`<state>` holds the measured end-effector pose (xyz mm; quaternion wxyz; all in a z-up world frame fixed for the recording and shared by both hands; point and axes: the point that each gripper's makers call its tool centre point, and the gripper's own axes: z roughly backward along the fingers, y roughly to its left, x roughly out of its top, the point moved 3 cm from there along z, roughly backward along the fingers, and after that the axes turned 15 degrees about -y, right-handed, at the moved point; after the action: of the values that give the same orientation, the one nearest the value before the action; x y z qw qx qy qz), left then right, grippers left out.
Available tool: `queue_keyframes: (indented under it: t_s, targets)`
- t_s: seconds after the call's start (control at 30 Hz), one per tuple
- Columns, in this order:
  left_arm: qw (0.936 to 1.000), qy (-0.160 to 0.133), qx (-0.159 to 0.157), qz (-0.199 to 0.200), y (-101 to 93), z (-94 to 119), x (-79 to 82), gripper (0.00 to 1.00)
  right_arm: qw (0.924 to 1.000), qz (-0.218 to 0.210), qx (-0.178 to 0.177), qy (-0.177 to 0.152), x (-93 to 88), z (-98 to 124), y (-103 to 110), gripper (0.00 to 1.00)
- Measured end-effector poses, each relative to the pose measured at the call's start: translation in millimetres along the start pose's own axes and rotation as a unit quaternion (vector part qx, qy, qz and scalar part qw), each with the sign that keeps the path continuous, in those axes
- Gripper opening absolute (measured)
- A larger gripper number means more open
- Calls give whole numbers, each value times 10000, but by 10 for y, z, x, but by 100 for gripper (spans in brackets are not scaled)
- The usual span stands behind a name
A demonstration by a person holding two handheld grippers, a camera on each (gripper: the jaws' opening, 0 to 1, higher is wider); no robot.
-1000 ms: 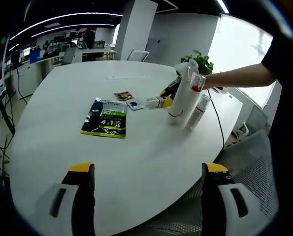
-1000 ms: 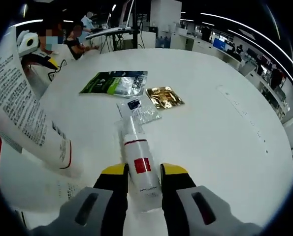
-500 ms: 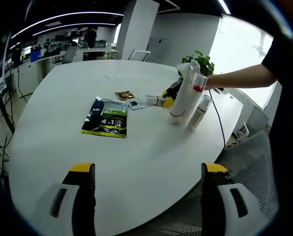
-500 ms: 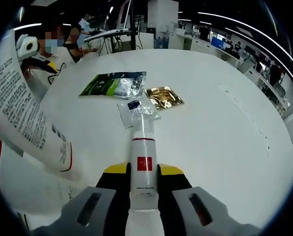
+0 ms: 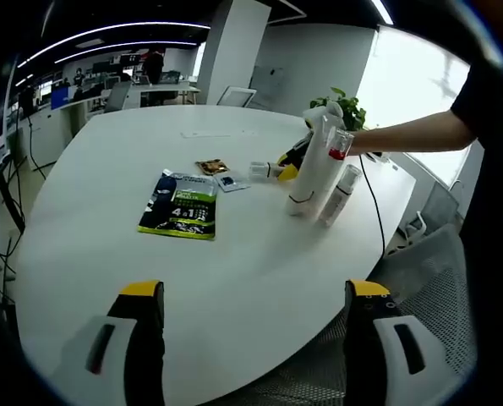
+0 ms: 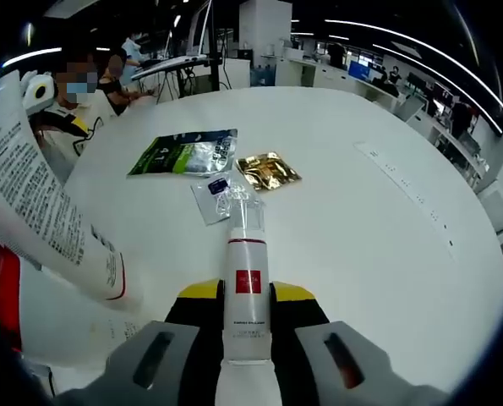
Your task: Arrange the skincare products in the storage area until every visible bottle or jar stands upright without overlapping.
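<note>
The right hand-held gripper point(image 6: 246, 306) grips a white bottle point(image 6: 248, 298) with a red square label and a clear cap, its yellow-tipped jaws pressed against the bottle's sides. The bottle points away from the camera, above the round white table point(image 6: 386, 254). To its left a large white tube point(image 6: 40, 211) printed with small black text stands close to the lens. Farther out on the table lie a green sachet point(image 6: 183, 153), a gold sachet point(image 6: 268, 169) and a small clear packet point(image 6: 220, 194).

In the left gripper view, the left hand-held gripper point(image 5: 255, 338) is spread wide, holding nothing, its jaws low over the table's near edge. Across the table the large white tube point(image 5: 310, 173) and a smaller bottle point(image 5: 339, 193) stand upright, side by side, on the right.
</note>
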<state>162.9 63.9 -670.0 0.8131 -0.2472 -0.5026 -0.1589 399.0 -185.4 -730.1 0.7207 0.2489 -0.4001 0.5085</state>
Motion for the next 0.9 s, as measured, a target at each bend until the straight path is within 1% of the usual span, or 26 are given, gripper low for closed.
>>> queue_keyframes:
  t_s: [0.03,0.13,0.2,0.37,0.53,0.6,0.73,0.8,0.9]
  targets:
    - [10000,-10,-14,-5,-4,0,4,81,10000,-19,-53,-5,-25,27,-13,19]
    - [10000,-19,-47,-20,-8,0,13,80,9999,-58,-150,-28,-13,109,-19,19]
    - [10000,-23,-85,-38,-16,-1,22,80,9996,-122,-243,-59,-37,163,-45,19]
    - [9998,-52,-177,-91,-62,-24,63,80,9987,-203,-462,-110,0,327,-49,19]
    - [9995,-78,-274,-147,-117,-27,113,80,9954,-438,-810,-244,24,493,-99,19]
    - [9993,-77,-321,-190,-124,-24,124,80,9944,-489,-894,-296,35,554,-108,19]
    - [9989,-107,-385,-238,-129,-9,165,80,9927,-492,-1057,-296,52,717,-104,19]
    - [9988,-120,-406,-252,-104,-3,172,80,9920,-487,-1128,-301,82,745,-74,19]
    - [9984,-168,-465,-263,-105,0,210,80,9904,-484,-1256,-322,65,842,-59,19]
